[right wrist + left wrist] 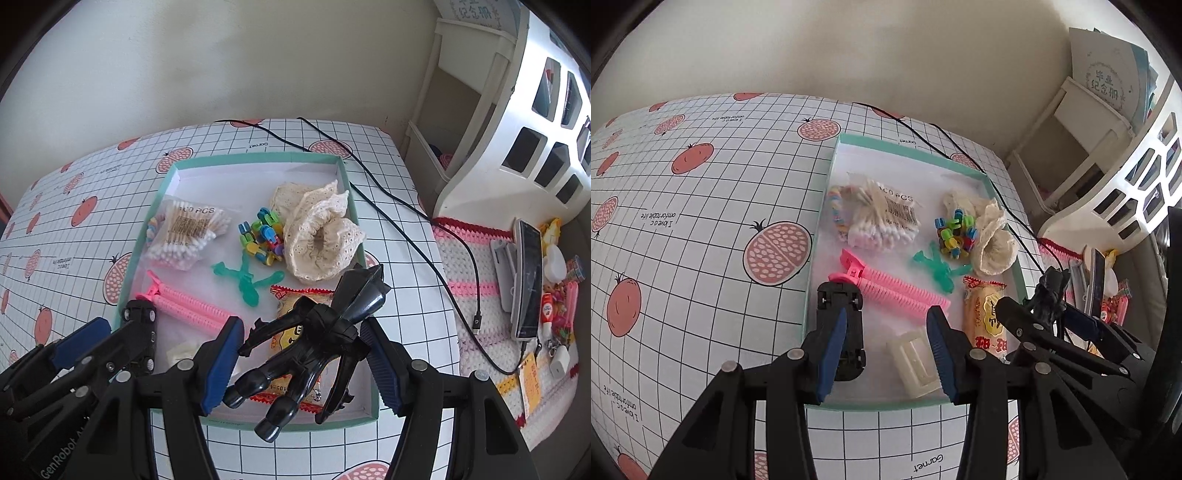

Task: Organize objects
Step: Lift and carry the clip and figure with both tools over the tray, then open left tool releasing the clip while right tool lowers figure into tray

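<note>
Black plastic figure (314,343) is being carried between the right tongs (306,365) above the teal tray (255,158), over the snack packet (295,295); it should be lowered gently before release. Left tongs (886,354), spread wide and empty, are being held beside the toy car (842,325)

A plain cream wall (221,55) stands behind the worktop (701,192), which is covered with a white grid cloth printed with pomegranates. To the right is a white shelf unit (517,122) with cut-out openings, standing on a pink and white crocheted mat (476,266). Daylight is soft.
</note>
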Demonstrator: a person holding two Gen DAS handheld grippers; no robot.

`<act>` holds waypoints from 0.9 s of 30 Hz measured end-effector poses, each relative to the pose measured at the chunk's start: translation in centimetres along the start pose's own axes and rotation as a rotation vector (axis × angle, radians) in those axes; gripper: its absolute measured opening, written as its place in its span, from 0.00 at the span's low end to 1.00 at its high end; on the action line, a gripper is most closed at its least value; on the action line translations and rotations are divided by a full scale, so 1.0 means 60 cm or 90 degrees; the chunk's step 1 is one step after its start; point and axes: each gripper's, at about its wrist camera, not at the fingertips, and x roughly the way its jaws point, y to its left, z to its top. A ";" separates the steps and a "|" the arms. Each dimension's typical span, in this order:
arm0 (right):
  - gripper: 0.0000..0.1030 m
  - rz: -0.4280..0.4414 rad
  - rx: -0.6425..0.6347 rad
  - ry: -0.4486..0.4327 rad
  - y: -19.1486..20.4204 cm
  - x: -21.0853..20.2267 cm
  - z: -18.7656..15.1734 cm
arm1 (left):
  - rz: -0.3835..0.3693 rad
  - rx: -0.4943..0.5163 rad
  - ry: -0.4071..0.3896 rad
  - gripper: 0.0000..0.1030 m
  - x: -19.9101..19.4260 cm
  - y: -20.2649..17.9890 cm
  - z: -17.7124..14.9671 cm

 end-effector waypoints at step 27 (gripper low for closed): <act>0.66 0.004 -0.029 0.019 0.036 0.033 -0.003 | 0.028 -0.057 -0.014 0.45 -0.011 0.051 0.009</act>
